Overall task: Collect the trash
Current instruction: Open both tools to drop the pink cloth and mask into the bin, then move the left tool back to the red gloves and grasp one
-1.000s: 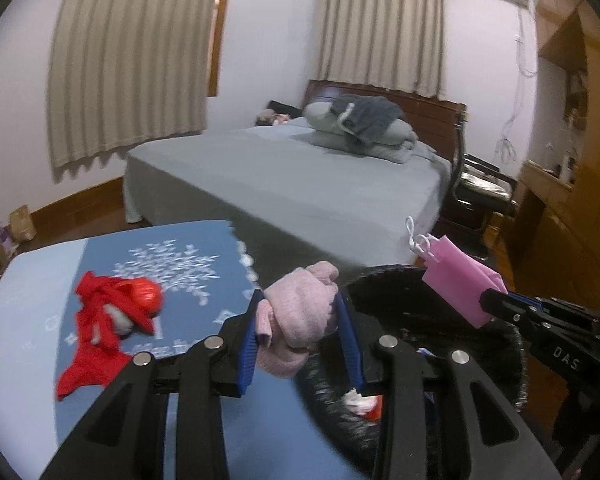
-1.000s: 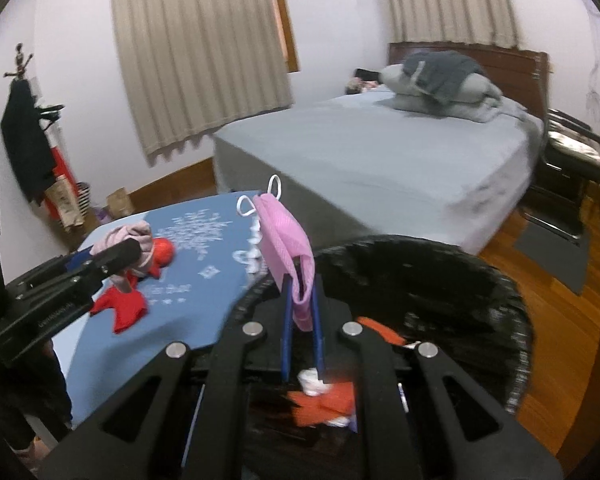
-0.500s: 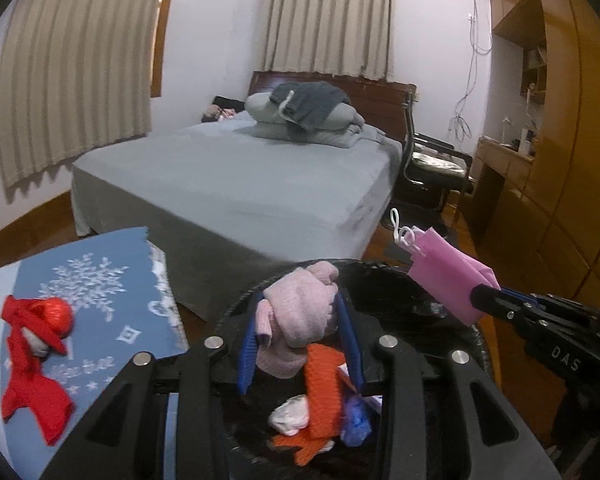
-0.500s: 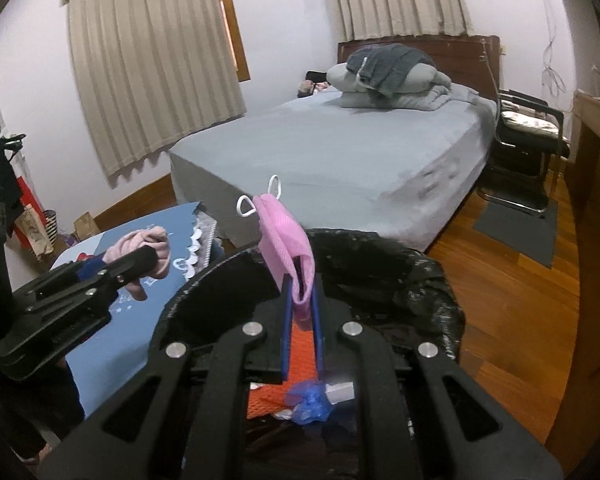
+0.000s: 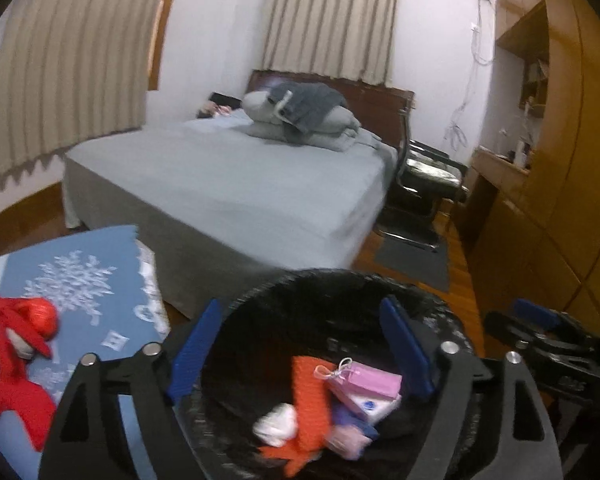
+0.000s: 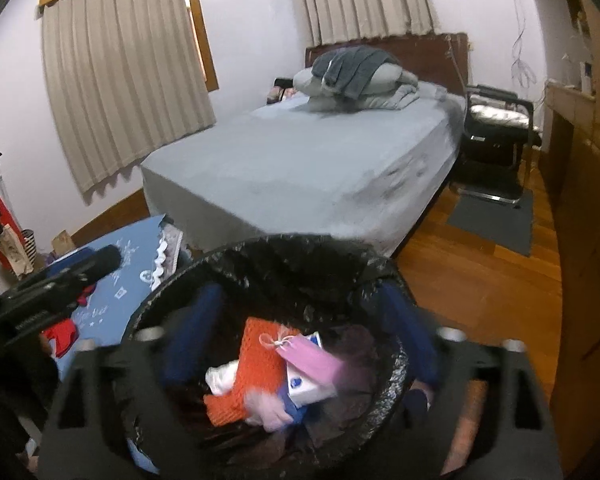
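Note:
A black-lined trash bin (image 5: 340,284) (image 6: 300,248) stands below both grippers. Inside lie a pink face mask (image 5: 370,380) (image 6: 312,358), a pale pink glove (image 5: 346,442) (image 6: 266,408), an orange cloth (image 5: 308,396) (image 6: 256,364), a white wad (image 5: 276,424) and a white-blue packet (image 6: 304,384). My left gripper (image 5: 300,350) is open and empty over the bin. My right gripper (image 6: 300,340) is open and empty over the bin, blurred. A red cloth piece (image 5: 18,352) lies on the blue table (image 5: 80,280) at the left.
A grey bed (image 5: 228,184) (image 6: 312,160) stands behind the bin. A black chair (image 5: 424,176) (image 6: 496,128) and a dark mat (image 6: 492,220) are to the right on the wooden floor. Wooden cabinets (image 5: 548,184) line the right wall.
Both grippers opened. The pink glove dropped from the left one and the pink mask from the right one into the bin.

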{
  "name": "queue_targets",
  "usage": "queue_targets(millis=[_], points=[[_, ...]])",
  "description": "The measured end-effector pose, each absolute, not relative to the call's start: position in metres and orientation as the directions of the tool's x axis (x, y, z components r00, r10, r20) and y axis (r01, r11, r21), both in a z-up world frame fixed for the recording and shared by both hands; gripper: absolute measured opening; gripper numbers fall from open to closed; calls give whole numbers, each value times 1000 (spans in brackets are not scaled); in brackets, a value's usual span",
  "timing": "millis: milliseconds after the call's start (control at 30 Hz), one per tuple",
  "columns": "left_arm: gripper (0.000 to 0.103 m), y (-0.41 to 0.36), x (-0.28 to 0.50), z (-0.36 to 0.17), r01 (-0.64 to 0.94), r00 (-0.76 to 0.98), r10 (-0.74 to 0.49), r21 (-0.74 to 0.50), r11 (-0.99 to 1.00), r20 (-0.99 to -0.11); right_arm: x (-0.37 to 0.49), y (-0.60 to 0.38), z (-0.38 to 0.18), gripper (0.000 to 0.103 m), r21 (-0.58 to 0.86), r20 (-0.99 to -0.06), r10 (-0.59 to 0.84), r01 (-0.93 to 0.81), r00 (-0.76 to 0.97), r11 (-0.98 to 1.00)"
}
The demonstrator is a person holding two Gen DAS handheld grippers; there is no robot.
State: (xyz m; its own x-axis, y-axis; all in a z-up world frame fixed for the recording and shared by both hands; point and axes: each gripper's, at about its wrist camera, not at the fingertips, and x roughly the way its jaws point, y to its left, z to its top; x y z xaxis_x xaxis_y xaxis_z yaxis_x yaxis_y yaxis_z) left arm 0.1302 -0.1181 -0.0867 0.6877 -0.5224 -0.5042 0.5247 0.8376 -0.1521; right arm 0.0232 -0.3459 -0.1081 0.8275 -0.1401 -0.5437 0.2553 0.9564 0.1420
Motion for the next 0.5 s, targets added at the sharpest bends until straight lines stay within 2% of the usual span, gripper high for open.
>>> queue_targets(millis=[67, 167, 500], points=[[92, -101, 132, -81, 484, 723, -481, -134, 865, -496, 20, -341, -102, 97, 139, -508, -144, 246, 849, 959], [96, -70, 135, -74, 418, 767, -422, -122, 900, -484, 22, -333, -98, 98, 146, -492, -124, 222, 862, 964], [97, 33, 141, -79, 190, 847, -201, -73, 979, -493, 58, -277, -90, 98, 170, -502, -15, 116, 865, 979]])
